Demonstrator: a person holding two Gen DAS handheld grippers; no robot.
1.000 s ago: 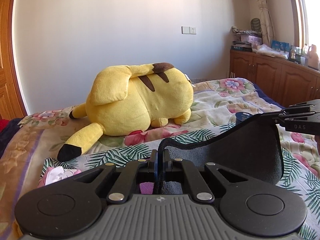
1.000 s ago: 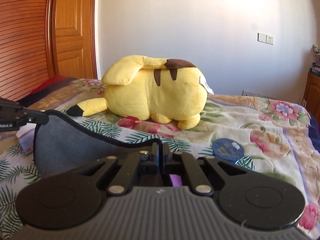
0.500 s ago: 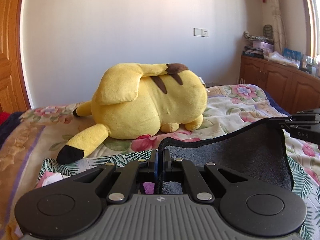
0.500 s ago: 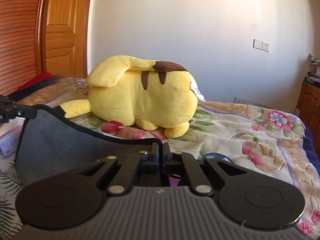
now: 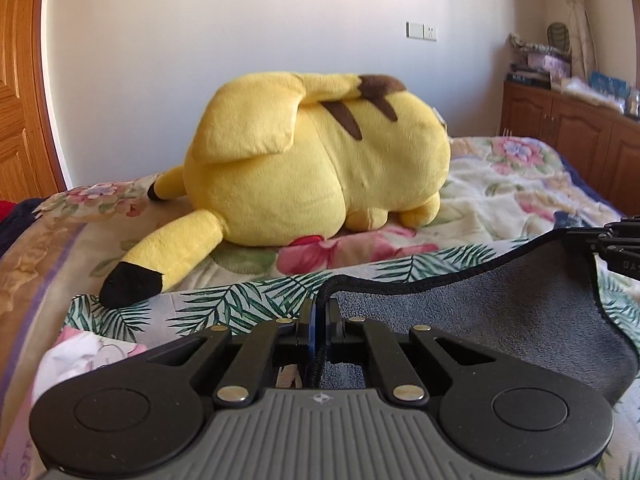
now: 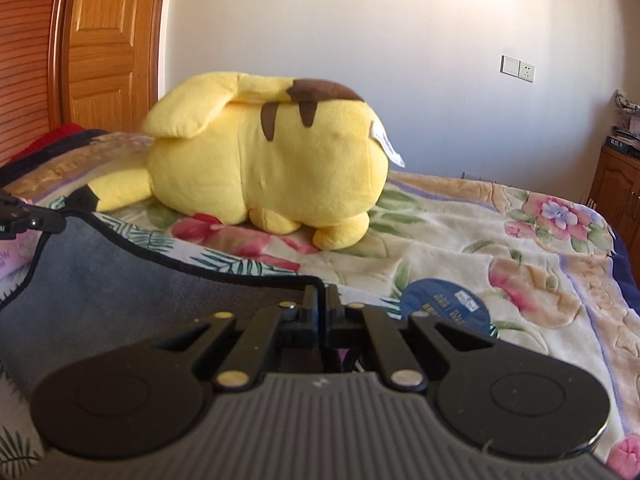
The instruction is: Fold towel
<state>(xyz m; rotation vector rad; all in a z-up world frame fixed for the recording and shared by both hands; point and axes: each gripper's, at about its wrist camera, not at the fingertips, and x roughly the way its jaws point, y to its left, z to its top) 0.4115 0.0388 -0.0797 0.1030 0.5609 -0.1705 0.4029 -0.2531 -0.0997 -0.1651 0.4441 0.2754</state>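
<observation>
1. Left wrist view shows the left gripper (image 5: 319, 312) nearest, its two fingers pinched tight on one corner of the dark grey towel (image 5: 480, 320).
2. From that corner the towel's black-bound edge runs off to the right, where the right gripper (image 5: 600, 236) clamps the other corner; the cloth hangs slack between them above the bed (image 5: 520, 184).
3. Right wrist view gives the mirror of it: the right gripper (image 6: 320, 300) is closed on its towel (image 6: 120, 280) corner, and the left gripper (image 6: 44, 220) holds the far corner at the left edge.
4. A round blue lid or tin (image 6: 448, 308) lies on the floral bedspread just beside the right gripper's fingers.
5. White and pink cloth (image 5: 84, 356) sits bunched on the bed near the left gripper's lower left.
6. Beyond the towel, a big yellow plush toy (image 5: 320, 160) lies face down on the bed, well apart from the cloth.
7. Farther back stand the white wall with a switch plate (image 5: 422, 32), a wooden cabinet (image 5: 568, 132) at right and a wooden door (image 6: 108, 48) at left.
</observation>
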